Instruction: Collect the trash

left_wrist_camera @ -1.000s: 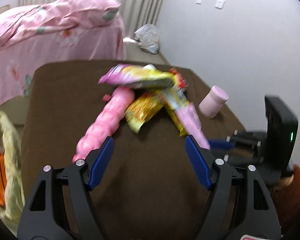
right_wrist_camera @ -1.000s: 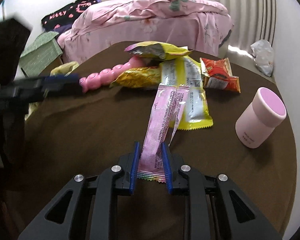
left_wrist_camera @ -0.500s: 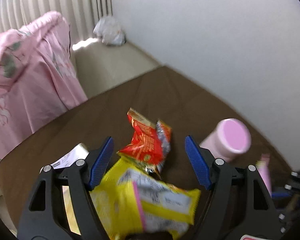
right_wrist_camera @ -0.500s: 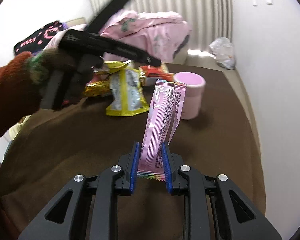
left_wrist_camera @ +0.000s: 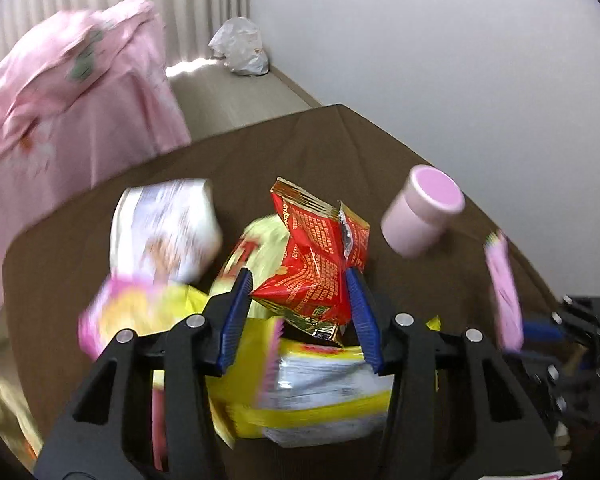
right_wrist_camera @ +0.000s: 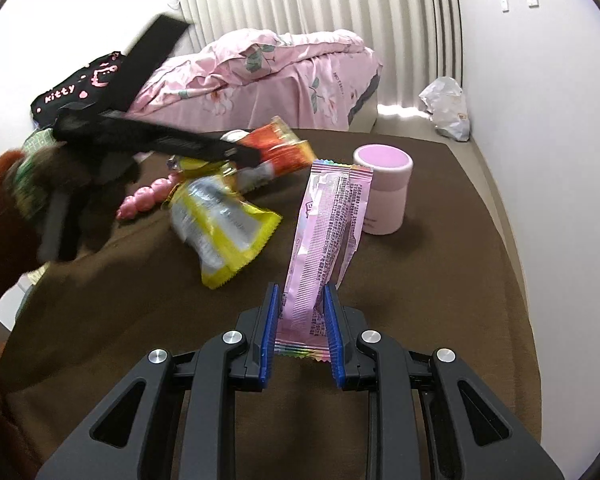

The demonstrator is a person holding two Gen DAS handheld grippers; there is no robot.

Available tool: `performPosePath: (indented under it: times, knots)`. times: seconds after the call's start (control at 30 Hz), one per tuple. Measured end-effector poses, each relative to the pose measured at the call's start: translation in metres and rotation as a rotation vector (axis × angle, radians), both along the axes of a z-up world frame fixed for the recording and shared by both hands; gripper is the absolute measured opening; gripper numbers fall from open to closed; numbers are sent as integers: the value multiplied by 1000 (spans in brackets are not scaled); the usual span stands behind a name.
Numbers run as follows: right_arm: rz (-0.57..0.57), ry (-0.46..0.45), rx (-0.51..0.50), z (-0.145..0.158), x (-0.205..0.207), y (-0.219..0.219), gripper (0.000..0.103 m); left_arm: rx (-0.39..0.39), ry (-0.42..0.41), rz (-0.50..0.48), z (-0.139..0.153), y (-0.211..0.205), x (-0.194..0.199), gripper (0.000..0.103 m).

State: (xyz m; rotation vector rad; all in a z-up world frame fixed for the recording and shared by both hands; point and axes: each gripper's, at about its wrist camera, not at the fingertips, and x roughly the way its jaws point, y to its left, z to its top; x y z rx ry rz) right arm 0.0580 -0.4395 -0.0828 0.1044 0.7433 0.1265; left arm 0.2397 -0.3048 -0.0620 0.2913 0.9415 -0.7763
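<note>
The right gripper [right_wrist_camera: 300,322] has its blue pads clamped on the bottom end of a long pink foil wrapper with printed text [right_wrist_camera: 324,236], which stands up out of the jaws, clear of the brown table [right_wrist_camera: 440,280]. Just past the wrapper's top, a little to the right, a squat pale pink lidded jar [right_wrist_camera: 384,194] stands upright on the table. Ahead and to the left of this gripper lies a yellow and silver crinkled snack packet [right_wrist_camera: 224,228], and beyond that a pink beaded tube [right_wrist_camera: 148,196].

The left gripper [left_wrist_camera: 300,304], carried by a hand in a rust-brown sleeve [right_wrist_camera: 0,232], is tipped down over the heap of wrappers with its jaws closing. A crumpled red and gold foil packet [left_wrist_camera: 316,256] sits between the blue pads; it seems to touch them at both edges, though I cannot tell if they press on it. Directly under the jaws lies the yellow packet; to their left is a blurred pink and yellow bag [left_wrist_camera: 140,312], and further ahead on that side a white printed pouch [left_wrist_camera: 164,228]. The jar stands ahead to the right.

Beyond the table is a bed with a pink floral quilt [right_wrist_camera: 268,76], and a white plastic bag [right_wrist_camera: 446,108] lies on the floor by the wall.
</note>
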Motion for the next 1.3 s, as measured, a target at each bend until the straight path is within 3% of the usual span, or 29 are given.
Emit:
performPosePath:
  times: [0.27,0.37,0.47,0.6,0.73,1.03,1.3]
  knots:
    - [78,19,-23,10,-2,33,22,-196,-25,136,33,85,-63,46]
    - [117,43,-38,10,-4,48,22,-216,-24,174,35,109,-78,46]
    - [136,73,-54,6,-7,59,25,-208,10,198,29,122,-93,46]
    - [159,115,-12,-3,-7,64,48,-189,75,228,6,137,-109,47]
    - [170,125,23,-8,-16,66,57,-194,96,253,-5,148,-122,48]
    - [46,160,3,-11,-21,54,57,-226,72,245,-4,166,-132,58]
    - [32,118,-16,-6,-21,61,57,-208,11,205,4,176,-142,67]
